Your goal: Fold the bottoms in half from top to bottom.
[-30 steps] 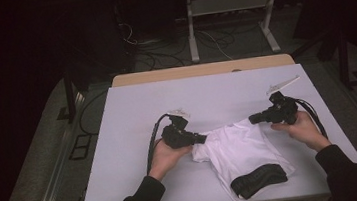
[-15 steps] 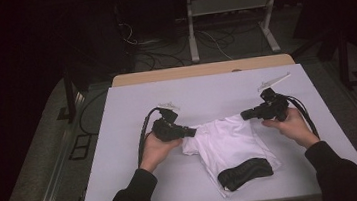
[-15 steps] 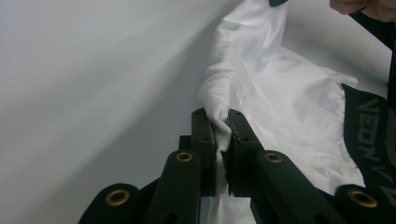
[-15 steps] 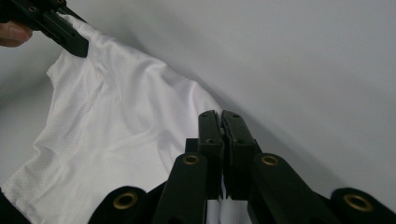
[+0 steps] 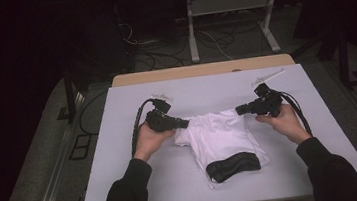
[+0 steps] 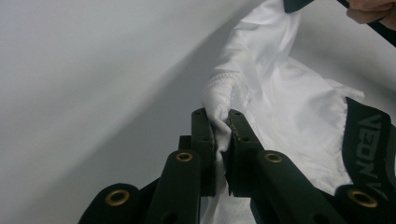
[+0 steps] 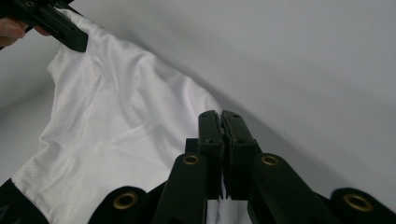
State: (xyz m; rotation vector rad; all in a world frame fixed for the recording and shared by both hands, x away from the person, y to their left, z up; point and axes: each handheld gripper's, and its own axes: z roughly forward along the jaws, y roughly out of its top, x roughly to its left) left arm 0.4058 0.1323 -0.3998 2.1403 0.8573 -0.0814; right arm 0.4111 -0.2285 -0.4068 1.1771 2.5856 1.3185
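A white garment (image 5: 223, 137) with a black lettered waistband (image 5: 233, 165) hangs stretched between my two grippers above the grey table (image 5: 123, 166). My left gripper (image 5: 185, 123) is shut on the garment's left corner; in the left gripper view the white cloth (image 6: 289, 107) is bunched between the jaws of the left gripper (image 6: 221, 116). My right gripper (image 5: 239, 109) is shut on the right corner, and the right gripper view shows the right gripper (image 7: 221, 116) clamped on the cloth's (image 7: 116, 130) edge. The waistband end rests on the table toward the near edge.
The table's wooden far edge (image 5: 203, 70) lies beyond the grippers. A metal stand (image 5: 228, 20) and loose cables (image 5: 145, 38) are on the floor behind it. Cables (image 5: 136, 127) trail from both grippers across the table.
Both grippers have moved toward the left and slightly away from the person, carrying the garment with them. The cloth is pulled more taut between them.
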